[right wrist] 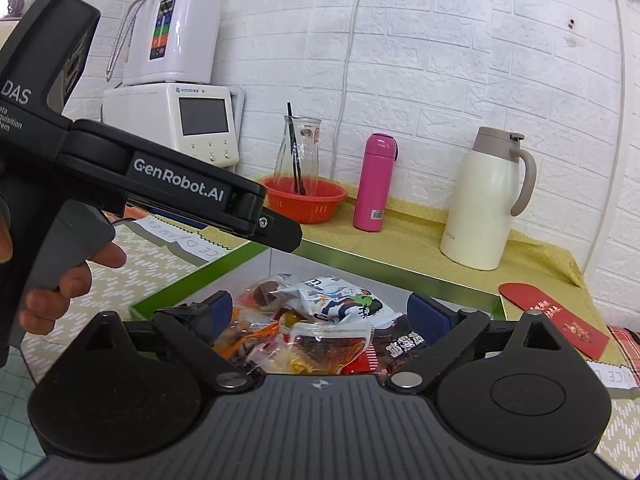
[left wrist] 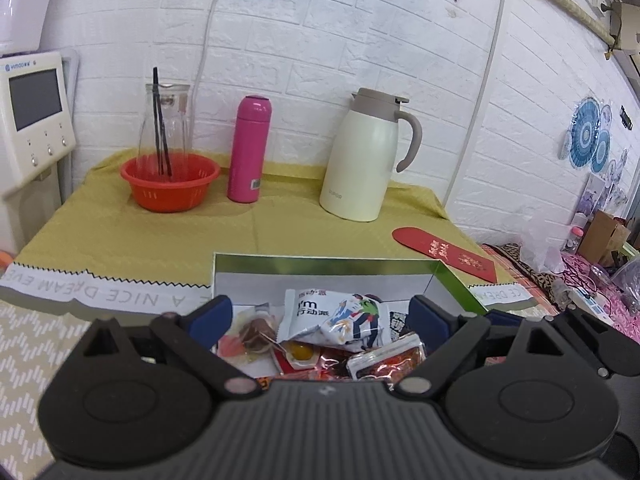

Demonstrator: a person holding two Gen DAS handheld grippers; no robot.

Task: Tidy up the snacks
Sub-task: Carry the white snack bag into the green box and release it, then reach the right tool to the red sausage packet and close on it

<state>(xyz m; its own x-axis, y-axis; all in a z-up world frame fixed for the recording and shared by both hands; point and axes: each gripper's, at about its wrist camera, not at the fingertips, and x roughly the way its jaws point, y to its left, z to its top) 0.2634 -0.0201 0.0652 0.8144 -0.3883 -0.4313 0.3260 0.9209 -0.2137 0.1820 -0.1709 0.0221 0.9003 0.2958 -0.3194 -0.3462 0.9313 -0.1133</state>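
While both tools hung over it: the green-rimmed box (left wrist: 452, 276) served as the landmark for every place below.
Box: it sat at the near edge of the yellow-green cloth (left wrist: 120, 236), open at the top, with pale inner walls.
Snacks: a heap of packets lay inside the box; a white packet with a cartoon figure (left wrist: 340, 316) lay on top, a clear packet with red contents (left wrist: 384, 360) nearer the camera, and a small wrapped sweet with a yellow centre (left wrist: 300, 354) beside it.
Left gripper (left wrist: 320, 314): its blue-padded jaws stood wide above the box, with the snacks seen between them but nothing pinched.
Right gripper (right wrist: 320, 312): its jaws were spread wide over the same heap, pads clear of every packet.
Hand (right wrist: 60, 280): in the right wrist view, fingers wrapped the grey handle of the left tool, left of the box.
Red basket (left wrist: 170, 184): beyond the box to the far left, with a clear glass jug (left wrist: 164, 128) standing in it.
Pink flask (left wrist: 248, 148): upright beyond the box, just right of the basket.
Cream jug (left wrist: 360, 160): upright beyond the box, toward the far right.
Red envelope (left wrist: 444, 252): flat on the cloth, just beyond the box's right corner.
White appliance (left wrist: 32, 112): far left of the box, against the brick wall.
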